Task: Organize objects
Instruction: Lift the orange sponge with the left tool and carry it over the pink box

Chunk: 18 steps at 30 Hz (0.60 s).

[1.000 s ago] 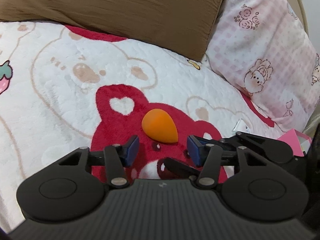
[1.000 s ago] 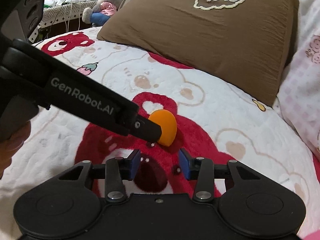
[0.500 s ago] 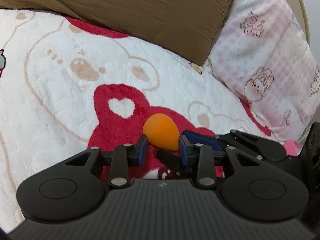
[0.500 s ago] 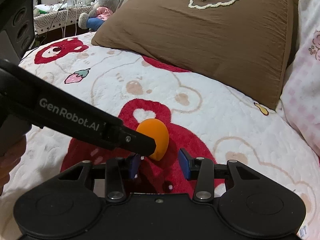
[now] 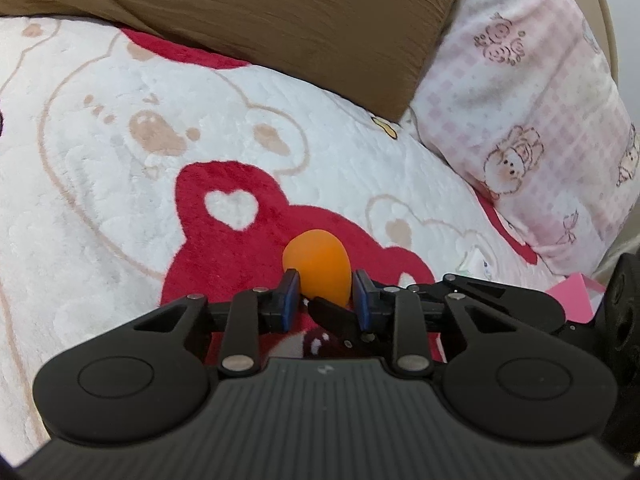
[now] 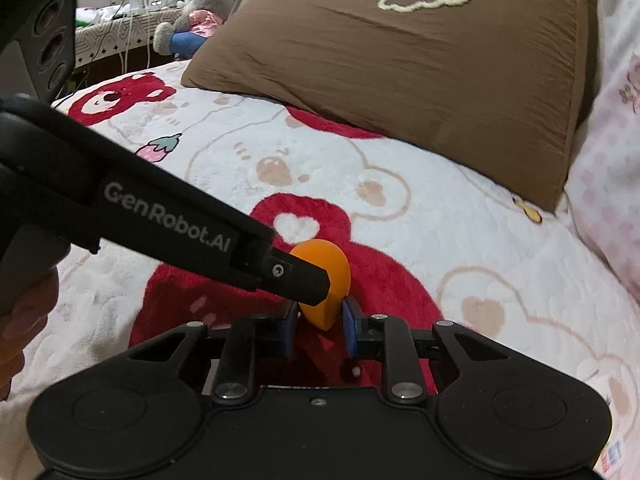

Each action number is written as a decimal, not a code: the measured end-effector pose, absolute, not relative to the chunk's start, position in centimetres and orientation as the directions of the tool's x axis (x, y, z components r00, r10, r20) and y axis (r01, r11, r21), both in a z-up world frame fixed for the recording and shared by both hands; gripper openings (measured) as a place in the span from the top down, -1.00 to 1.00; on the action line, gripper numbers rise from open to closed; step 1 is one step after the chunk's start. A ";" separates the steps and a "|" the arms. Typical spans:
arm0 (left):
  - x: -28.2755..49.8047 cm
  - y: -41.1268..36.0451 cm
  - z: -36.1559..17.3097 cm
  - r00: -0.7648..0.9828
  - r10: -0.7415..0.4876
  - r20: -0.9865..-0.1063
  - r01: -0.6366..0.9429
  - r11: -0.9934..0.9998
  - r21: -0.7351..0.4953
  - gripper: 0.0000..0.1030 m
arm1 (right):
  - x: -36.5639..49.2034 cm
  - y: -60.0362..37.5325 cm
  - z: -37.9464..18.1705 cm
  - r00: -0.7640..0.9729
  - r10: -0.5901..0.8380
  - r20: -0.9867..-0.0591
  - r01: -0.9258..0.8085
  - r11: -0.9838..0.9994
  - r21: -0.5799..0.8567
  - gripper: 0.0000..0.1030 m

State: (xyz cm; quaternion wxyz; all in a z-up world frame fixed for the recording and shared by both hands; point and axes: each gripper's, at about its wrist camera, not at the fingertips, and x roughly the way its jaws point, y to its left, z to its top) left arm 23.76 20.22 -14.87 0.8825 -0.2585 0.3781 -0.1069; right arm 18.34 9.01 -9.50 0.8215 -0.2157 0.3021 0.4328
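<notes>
An orange egg-shaped sponge point(image 5: 318, 270) lies on the red bear print of a white fleece blanket point(image 5: 100, 160). My left gripper point(image 5: 322, 300) has its blue pads closed on the sponge's two sides. In the right wrist view the sponge point(image 6: 326, 276) also sits between the pads of my right gripper point(image 6: 318, 326), which press against its narrow end. The left gripper's black finger crosses that view from the left and hides part of the sponge.
A brown pillow point(image 6: 400, 52) lies behind the sponge, a pink checked pillow point(image 5: 532, 112) to the right. A pink object point(image 5: 576, 296) pokes out at the right behind the gripper. A plush toy point(image 6: 196, 20) and a cluttered table are far left.
Both grippers moved forward onto the sponge and closed; a second ago both were open just short of it.
</notes>
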 end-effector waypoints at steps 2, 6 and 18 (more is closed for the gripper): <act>23.5 20.2 -14.8 0.690 -0.410 -0.597 0.003 0.826 -0.564 0.45 | 18.4 8.7 -9.5 0.440 0.573 -0.692 -0.831 0.552 -0.071 0.49; 23.2 20.0 -15.0 0.665 -0.451 -0.596 -0.009 0.792 -0.610 0.41 | 18.2 7.7 -9.3 0.432 0.562 -0.705 -0.805 0.593 -0.020 0.51; 21.8 14.6 -12.6 0.547 -0.538 -0.641 0.100 0.803 -0.588 0.29 | 15.5 1.8 -7.9 0.437 0.522 -0.732 -0.731 0.680 0.049 0.51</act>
